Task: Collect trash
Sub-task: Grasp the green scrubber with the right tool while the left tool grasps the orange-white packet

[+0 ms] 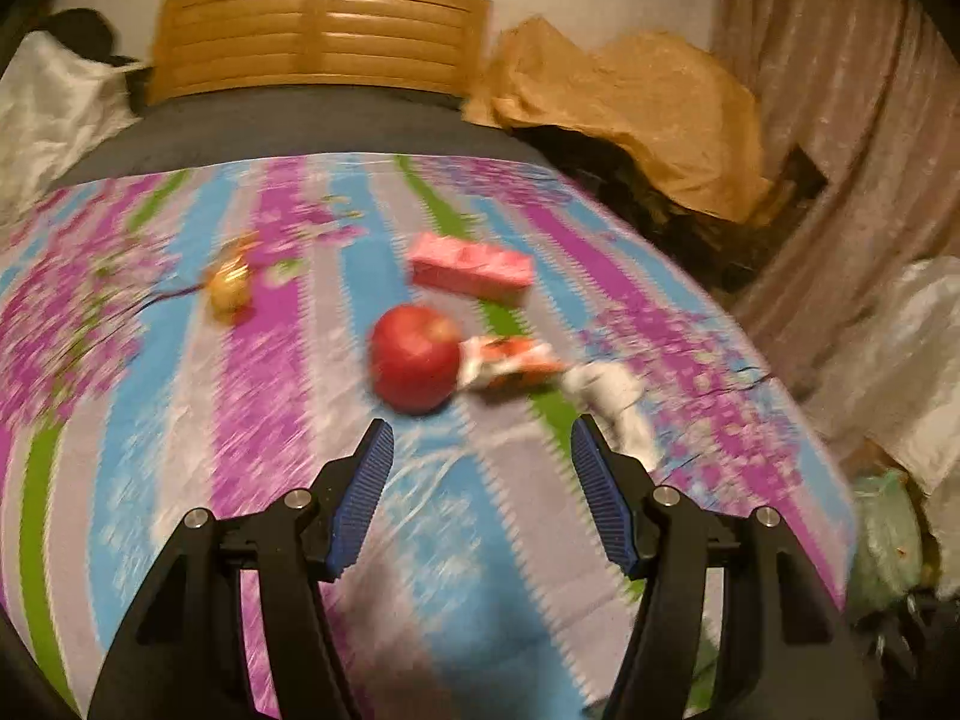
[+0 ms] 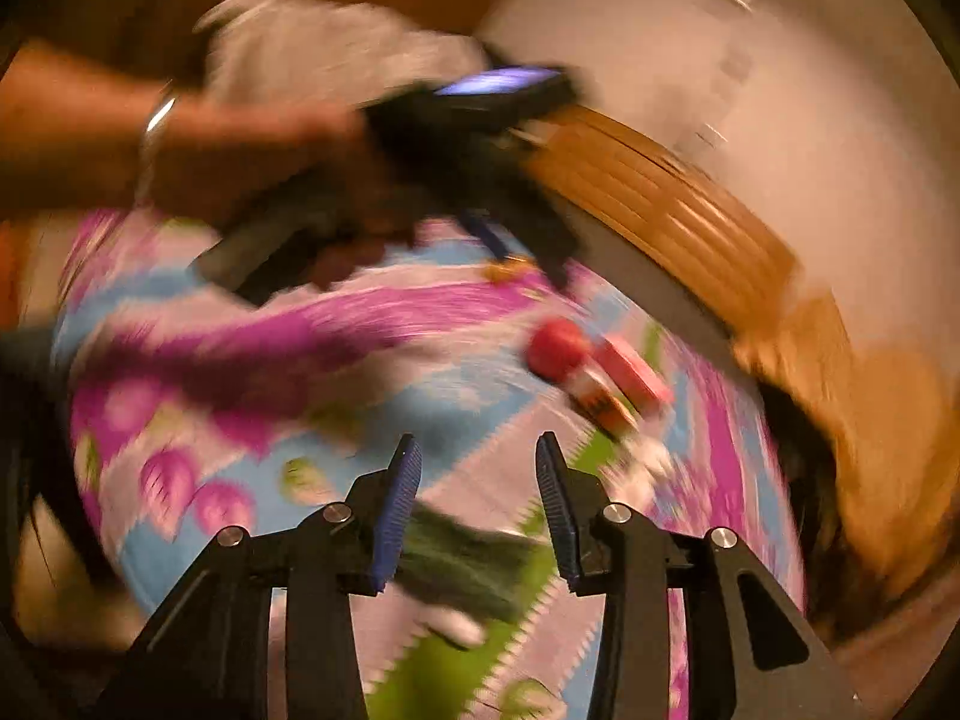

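Left wrist view: left gripper [image 1: 480, 450] open, empty, above bed [image 1: 180, 480]. Toward headboard edge, left to right: yellowish wrapper [image 1: 228, 291], pink box [image 1: 471, 269], apple [image 1: 414, 357], orange-white wrapper [image 1: 510, 363] touching it, crumpled tissue [image 1: 612, 402]. Risk: blurred approach nudges apple, grabs fruit instead. Right gripper [image 2: 477, 498] open, empty.

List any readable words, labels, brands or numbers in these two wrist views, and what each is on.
None can be read.
Pink rectangular box: no legible print; blurred.
Orange-and-white crumpled wrapper: markings too blurred to read.
Lit screen of the device on the other gripper: only a glow, nothing legible.
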Motion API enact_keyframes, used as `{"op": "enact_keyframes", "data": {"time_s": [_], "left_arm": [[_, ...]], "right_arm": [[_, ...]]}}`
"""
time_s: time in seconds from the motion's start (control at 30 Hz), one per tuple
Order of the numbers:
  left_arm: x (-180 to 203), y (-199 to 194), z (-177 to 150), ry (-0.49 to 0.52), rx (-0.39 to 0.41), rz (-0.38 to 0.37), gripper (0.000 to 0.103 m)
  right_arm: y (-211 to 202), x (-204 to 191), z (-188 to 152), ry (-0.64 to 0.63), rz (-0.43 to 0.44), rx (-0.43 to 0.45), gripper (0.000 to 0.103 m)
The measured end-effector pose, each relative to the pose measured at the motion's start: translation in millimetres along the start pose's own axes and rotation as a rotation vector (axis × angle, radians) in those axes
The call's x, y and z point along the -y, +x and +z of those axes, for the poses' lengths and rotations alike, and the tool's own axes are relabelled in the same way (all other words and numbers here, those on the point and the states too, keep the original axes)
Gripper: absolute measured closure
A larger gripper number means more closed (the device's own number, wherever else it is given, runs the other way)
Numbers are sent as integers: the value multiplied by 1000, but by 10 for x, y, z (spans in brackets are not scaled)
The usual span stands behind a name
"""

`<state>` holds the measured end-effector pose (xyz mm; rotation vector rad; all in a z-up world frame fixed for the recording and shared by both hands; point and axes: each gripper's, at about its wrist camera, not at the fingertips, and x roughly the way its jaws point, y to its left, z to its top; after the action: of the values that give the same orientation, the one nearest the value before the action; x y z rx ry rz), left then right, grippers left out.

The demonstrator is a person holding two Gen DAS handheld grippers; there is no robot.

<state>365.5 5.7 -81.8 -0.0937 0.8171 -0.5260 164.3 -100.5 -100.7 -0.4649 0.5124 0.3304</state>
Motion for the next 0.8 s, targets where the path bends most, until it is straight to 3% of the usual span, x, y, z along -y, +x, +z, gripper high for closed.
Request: {"op": "enact_keyframes", "data": {"time_s": [0.07,0.17,0.2,0.33,0.43,0.5,0.57,0.63,0.67,0.73,0.8], "left_arm": [[169,280,244,86,-53,-51,43],[473,843,494,277,-179,-60,41],[573,1036,548,345,-233,-81,34],[756,1701,654,569,-411,-54,28],[712,2096,617,668,-578,-26,27],[720,2156,563,735,-611,0,27],[742,2122,527,754,-628,-63,27],[758,2161,438,770,-659,-74,46],[772,2200,373,793,-686,-60,75],[807,2171,320,837,-662,-33,77],[811,2066,414,804,-608,-36,83]], "right_arm": [[-8,298,-77,122,-16,-40,52],[-131,612,-278,267,-40,-72,50],[-184,702,-337,310,-41,-76,50],[-312,827,-478,357,-72,-81,42],[-253,915,-559,379,-86,-99,41],[-204,924,-612,401,-83,-115,41],[-163,925,-660,413,-69,-124,41],[-88,938,-673,423,-54,-123,43],[-68,943,-668,427,-51,-123,46],[-46,967,-648,439,-42,-120,55],[-63,998,-624,454,-33,-105,57]]}}
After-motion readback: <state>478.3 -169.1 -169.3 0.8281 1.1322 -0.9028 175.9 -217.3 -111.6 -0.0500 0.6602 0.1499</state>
